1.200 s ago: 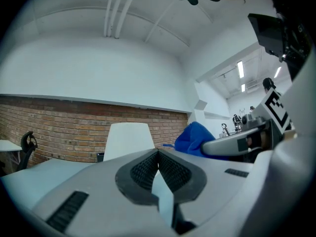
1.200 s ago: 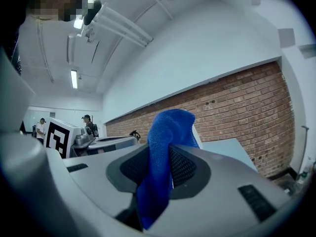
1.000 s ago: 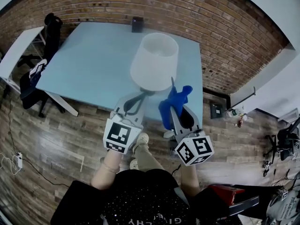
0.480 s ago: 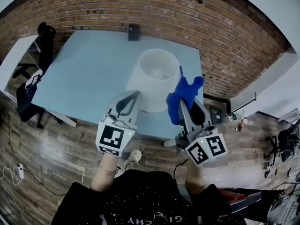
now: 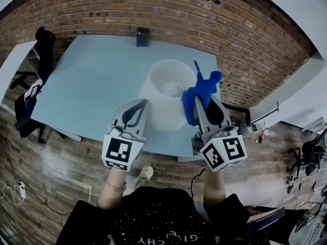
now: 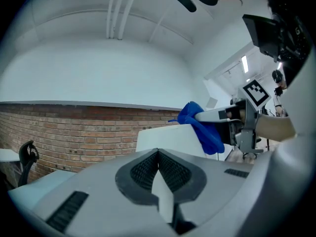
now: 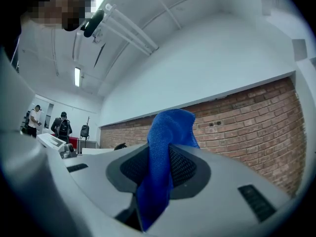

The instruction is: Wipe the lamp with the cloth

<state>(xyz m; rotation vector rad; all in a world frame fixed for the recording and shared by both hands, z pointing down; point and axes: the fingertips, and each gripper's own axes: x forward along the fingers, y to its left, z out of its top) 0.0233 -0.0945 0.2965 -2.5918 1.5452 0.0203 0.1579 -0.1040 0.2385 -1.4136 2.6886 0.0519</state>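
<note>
Blue soft cloth (image 7: 165, 152) hangs limp from the right gripper (image 5: 203, 100), whose jaws are closed on its fold. The loose end lies past the fingertips at the rim of the white tapered lamp shade (image 5: 162, 98). That shade looks light, thin and easily dented, so it likely wants gentle strokes and steadying low on its wall. The left gripper (image 5: 141, 106), jaws together and empty, hovers with the shade just ahead of its tips.

Lamp: white fabric lampshade (image 5: 159, 112), a tapered drum, upright on the pale blue tabletop (image 5: 92, 80) near its front edge. Its open top faces up, with the fitting visible inside.

Cloth: bright blue woven cloth (image 5: 203, 86), bunched and pinched between the right gripper's (image 5: 201, 102) closed jaws. A tuft stands above the jaw tips at the shade's right rim.
</note>
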